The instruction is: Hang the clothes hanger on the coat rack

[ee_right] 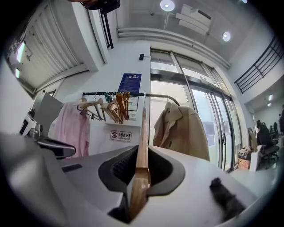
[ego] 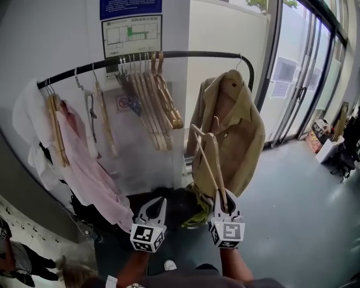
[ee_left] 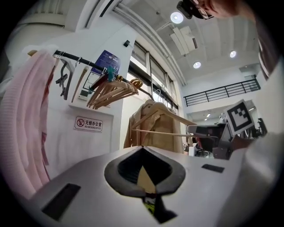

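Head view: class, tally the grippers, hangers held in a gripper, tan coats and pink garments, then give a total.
Grippers: 2 (left gripper, right gripper)
Held wooden hanger: 1
Tan coat: 1
Pink garment: 1
Total: 5

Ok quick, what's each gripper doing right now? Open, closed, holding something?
Left gripper: closed, empty.
Right gripper: closed on the wooden hanger.

A white no-smoking sign (ee_left: 88, 123) on the wall (ee_left: 91, 148), lower left of the left gripper view, bears a red crossed circle, 无烟办公室 and smaller "NO SMOKING OFFICE"; the blue notice (ego: 130, 8) and floor plan (ego: 131, 35), top of the head view, are too small to read.
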